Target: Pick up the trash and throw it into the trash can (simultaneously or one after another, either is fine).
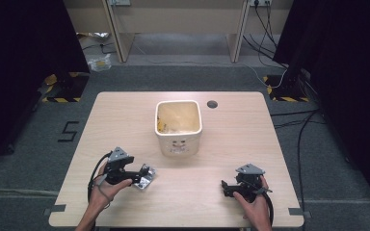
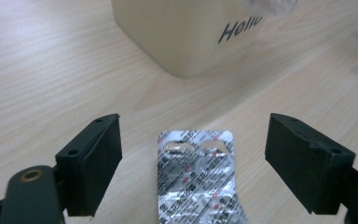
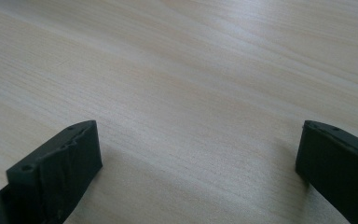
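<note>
Left tool (image 2: 193, 154) jaws apart, straddling foil blister pack (image 2: 196, 179) flat on desk (image 1: 221, 192). Risk: thin pack slides or buckles when pinched. Right tool (image 3: 198, 158) apart, idle.

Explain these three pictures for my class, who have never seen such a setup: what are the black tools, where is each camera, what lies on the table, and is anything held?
A person holds a hand tool in each hand: the left gripper and the right gripper, each with two black jaws. One camera looks down from above; one rides on each gripper. On the wooden table stand a cream bin, printed "Hello", and a silver blister pack. The left jaws stand open on either side of the pack without touching it. The right jaws are open over bare wood. Nothing is held.
</note>
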`<state>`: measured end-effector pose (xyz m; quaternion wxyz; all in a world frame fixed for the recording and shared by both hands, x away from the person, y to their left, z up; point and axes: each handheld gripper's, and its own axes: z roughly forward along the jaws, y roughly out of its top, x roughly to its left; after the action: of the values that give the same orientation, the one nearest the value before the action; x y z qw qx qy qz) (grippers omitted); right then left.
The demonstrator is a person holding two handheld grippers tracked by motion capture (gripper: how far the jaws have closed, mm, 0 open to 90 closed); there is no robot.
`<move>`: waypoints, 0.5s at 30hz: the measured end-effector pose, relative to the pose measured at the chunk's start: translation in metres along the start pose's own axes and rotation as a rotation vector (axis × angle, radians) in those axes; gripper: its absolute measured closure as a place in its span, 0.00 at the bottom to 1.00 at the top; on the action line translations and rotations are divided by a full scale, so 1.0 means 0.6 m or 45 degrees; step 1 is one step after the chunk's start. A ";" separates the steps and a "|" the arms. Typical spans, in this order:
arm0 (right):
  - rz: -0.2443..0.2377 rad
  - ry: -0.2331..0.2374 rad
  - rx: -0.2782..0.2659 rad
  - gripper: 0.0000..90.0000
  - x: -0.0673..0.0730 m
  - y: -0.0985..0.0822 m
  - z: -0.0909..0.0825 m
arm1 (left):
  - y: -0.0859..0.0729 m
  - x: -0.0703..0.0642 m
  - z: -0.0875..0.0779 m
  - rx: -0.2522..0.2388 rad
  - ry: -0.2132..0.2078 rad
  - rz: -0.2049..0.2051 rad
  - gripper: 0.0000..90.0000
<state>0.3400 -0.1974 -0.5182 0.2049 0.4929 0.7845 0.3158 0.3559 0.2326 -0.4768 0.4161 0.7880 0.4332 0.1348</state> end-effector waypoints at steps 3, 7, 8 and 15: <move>-0.003 -0.001 -0.001 0.01 0.000 0.000 0.000 | -0.011 0.003 0.011 0.039 0.000 -0.011 0.19; -0.002 -0.003 -0.003 0.01 0.000 0.000 0.000 | -0.023 0.000 0.021 0.070 -0.004 -0.008 0.19; -0.001 -0.003 -0.003 0.01 0.000 0.000 0.000 | -0.024 -0.001 0.023 0.075 0.001 -0.003 0.19; -0.002 -0.004 -0.003 0.01 0.001 0.000 0.000 | -0.034 -0.016 0.032 0.090 0.053 0.040 0.19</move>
<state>0.3398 -0.1971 -0.5182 0.2068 0.4925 0.7841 0.3158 0.3497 0.2202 -0.5030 0.3769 0.8060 0.4337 0.1424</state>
